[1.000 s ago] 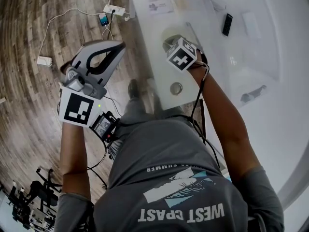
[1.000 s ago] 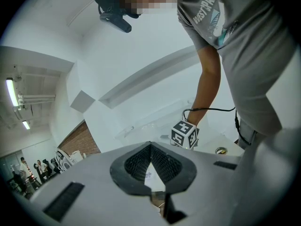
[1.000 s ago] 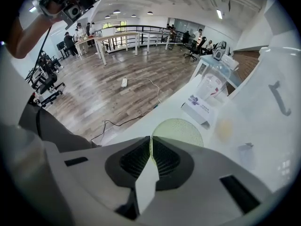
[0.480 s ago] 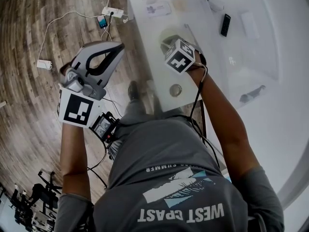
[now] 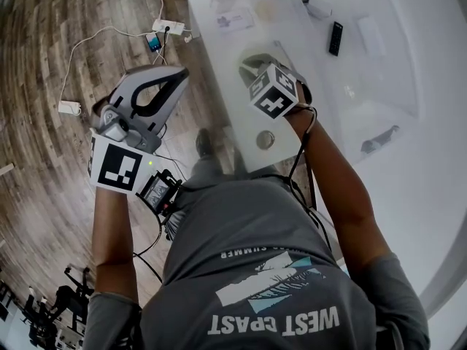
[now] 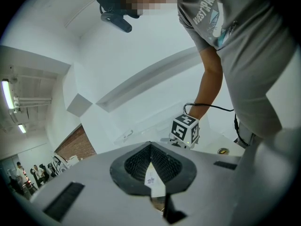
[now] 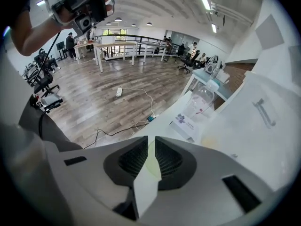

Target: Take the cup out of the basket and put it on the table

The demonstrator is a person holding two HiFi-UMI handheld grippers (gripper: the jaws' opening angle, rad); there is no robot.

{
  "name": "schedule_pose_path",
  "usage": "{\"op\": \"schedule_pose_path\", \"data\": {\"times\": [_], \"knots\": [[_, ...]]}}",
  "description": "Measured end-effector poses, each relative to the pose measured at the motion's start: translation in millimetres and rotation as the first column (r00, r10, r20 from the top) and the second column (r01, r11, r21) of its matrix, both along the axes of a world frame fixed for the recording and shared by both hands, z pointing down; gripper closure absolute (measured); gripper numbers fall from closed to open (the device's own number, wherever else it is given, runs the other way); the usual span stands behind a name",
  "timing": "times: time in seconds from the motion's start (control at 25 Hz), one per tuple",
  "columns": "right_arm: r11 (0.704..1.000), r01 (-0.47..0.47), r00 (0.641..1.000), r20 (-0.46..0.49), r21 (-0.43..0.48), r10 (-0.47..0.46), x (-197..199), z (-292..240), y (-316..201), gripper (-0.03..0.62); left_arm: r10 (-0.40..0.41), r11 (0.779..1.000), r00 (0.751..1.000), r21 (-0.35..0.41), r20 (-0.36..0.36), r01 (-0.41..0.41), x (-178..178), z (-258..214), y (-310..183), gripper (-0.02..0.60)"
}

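Note:
No basket and no cup that I can identify shows in any view. My left gripper (image 5: 180, 72) hangs over the wooden floor left of the table, jaws shut with nothing between them; its pads meet at the tip (image 6: 150, 146). My right gripper (image 5: 247, 63) is above the near end of the white table (image 5: 321, 79), its marker cube (image 5: 273, 92) facing up. Its jaws (image 7: 150, 138) are shut with nothing in them and point along the table edge. The left gripper view looks up at the person and the right gripper's cube (image 6: 186, 130).
On the table lie a small round object (image 5: 265, 139) near the front edge, a black remote (image 5: 334, 39), a printed card (image 7: 186, 121) and a clear plastic container (image 7: 203, 100) at the far end. Cables and a power strip (image 5: 168, 26) lie on the floor.
The head view has shifted slightly. Both grippers keep nearly the same places and stay shut.

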State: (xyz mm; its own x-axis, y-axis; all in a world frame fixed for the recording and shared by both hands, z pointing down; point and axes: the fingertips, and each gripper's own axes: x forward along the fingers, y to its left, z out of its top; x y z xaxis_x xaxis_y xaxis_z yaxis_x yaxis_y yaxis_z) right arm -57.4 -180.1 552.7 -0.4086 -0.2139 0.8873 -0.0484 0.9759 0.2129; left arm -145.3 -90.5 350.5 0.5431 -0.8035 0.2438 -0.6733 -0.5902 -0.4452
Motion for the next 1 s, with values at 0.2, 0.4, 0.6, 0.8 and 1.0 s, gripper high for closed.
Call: {"op": "schedule_pose_path", "data": {"times": [0.2,0.4,0.6,0.8,1.0], "knots": [[0.999,-0.019,0.995,0.103,0.044,0.014,-10,-44,1,0.537,0.024,1.000,1.000,0.017,0.004,-0.024,3,-11,-3,0.572],[0.996,-0.042,0.970,0.243,0.075,0.022,-17,-97,8,0.555,0.050,0.998,0.999,0.041,0.015,-0.051,10,-25,-5,0.572],[0.992,-0.068,0.902,0.430,0.106,0.016,-22,-165,20,0.577,0.073,0.995,0.997,0.070,0.034,-0.075,15,-43,-4,0.572],[0.986,-0.070,0.830,0.557,0.152,-0.027,-22,-227,38,0.580,0.089,0.992,0.995,0.088,0.049,-0.093,20,-56,0,0.572],[0.969,-0.036,0.774,0.620,0.246,-0.128,-20,-279,57,0.581,0.112,0.987,0.992,0.111,0.066,-0.119,28,-72,4,0.572]]}}
